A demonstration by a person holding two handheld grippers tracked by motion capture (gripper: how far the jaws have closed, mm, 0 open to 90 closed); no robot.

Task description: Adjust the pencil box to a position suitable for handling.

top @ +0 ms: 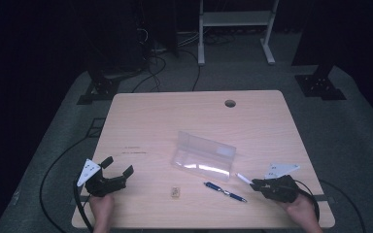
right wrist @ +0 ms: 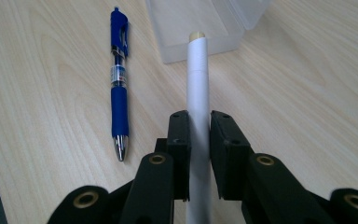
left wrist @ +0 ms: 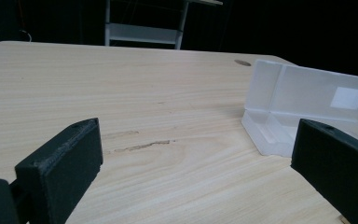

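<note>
Right hand-held gripper (right wrist: 199,140) clamped on slim white pen (right wrist: 198,84), aimed at open translucent plastic case (top: 204,156); case empty. Blue click pen (right wrist: 119,93) lies on pale wooden desk (top: 150,126). Left hand-held gripper (top: 117,171) jaws apart, idle.

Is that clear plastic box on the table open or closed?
Open. The clear box has its lid standing up behind the base, and the tray looks empty.

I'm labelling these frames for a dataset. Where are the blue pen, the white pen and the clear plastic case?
blue pen (right wrist: 119,100): right gripper view, on its blue grip.
white pen (right wrist: 198,88): right gripper view, on its barrel ahead of the fingers.
clear plastic case (top: 206,148): high view, on its upright lid.
</note>
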